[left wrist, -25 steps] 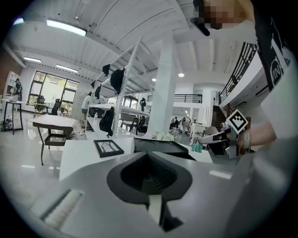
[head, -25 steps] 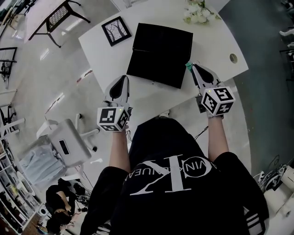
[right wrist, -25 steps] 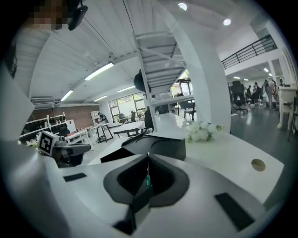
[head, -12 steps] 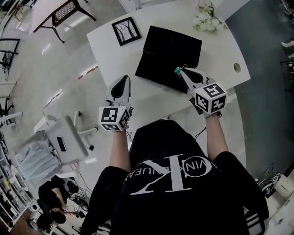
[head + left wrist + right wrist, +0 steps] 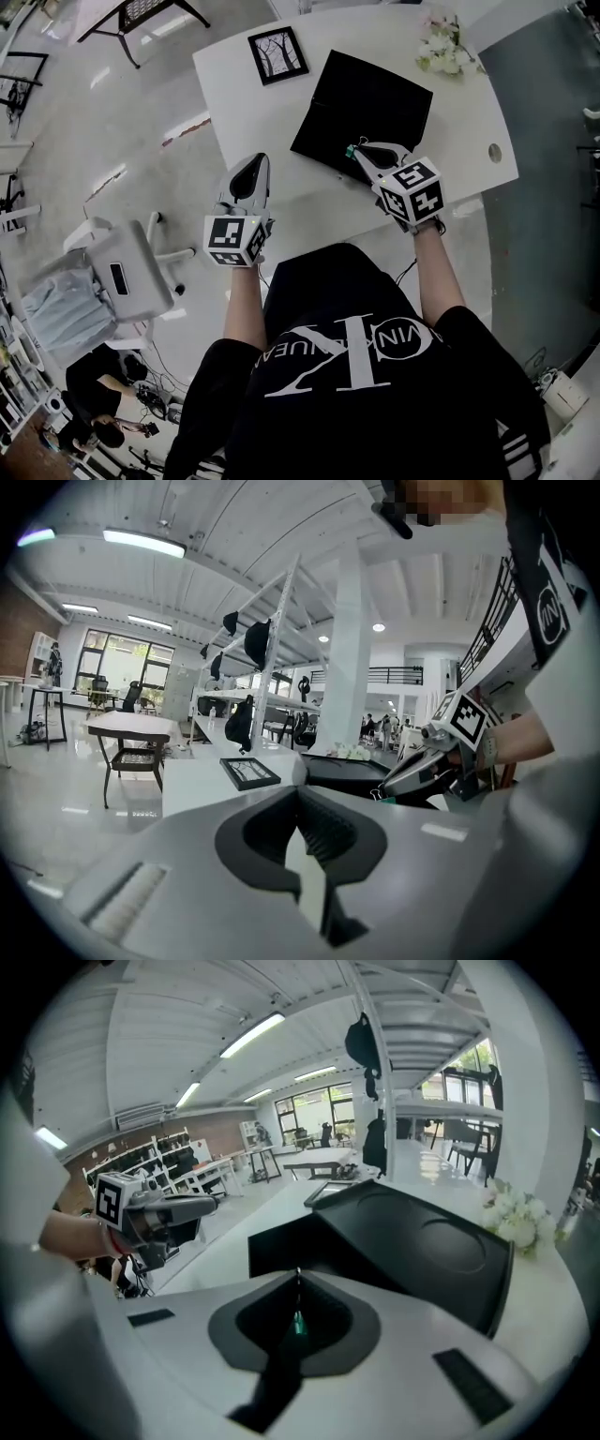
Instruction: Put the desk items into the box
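Looking down through the head view, I see the black box (image 5: pixel 367 105) on the white desk (image 5: pixel 272 131), with the picture frame (image 5: pixel 277 54) at its 11 o'clock and the flowers (image 5: pixel 442 52) at its 1 o'clock, both outside it. My right gripper (image 5: pixel 354 150) sits at the box's 6 o'clock edge, pinching a small green binder clip (image 5: pixel 351 151). My left gripper (image 5: pixel 255 161) hovers at 8 o'clock, over the desk's near rim. In the left gripper view its jaws are together with nothing between them, and the frame lies ahead at 11 o'clock. In the right gripper view the jaws are clamped on the green clip, and the box's front wall rises just beyond. I judge the task early. The clip is not yet dropped in, the frame waits, and I cannot see inside the box.
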Demonstrator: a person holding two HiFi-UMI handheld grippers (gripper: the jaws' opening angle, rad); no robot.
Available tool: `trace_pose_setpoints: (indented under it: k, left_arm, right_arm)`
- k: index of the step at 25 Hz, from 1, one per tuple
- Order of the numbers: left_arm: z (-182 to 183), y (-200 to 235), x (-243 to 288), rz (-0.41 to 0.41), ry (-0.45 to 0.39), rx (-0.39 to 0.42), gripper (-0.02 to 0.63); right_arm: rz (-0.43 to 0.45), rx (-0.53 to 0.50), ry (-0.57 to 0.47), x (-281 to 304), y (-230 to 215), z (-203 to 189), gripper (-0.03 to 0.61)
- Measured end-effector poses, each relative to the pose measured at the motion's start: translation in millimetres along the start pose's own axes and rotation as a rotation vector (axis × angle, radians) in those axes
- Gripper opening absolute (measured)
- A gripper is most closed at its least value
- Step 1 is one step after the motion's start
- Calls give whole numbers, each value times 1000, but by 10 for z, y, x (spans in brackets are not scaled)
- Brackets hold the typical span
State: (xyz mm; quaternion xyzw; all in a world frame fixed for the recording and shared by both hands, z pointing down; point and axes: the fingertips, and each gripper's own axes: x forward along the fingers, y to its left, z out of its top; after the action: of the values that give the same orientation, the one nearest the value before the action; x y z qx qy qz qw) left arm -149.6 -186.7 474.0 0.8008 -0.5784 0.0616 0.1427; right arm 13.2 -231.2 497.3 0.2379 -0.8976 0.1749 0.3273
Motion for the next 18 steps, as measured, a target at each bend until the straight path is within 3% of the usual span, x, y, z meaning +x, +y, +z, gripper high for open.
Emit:
trace_pose_setpoints:
  k: [18]
  left_arm:
    - [-154, 173, -149, 59, 15, -56, 9]
  right_arm:
    - [86, -69, 123, 404, 187, -77, 20]
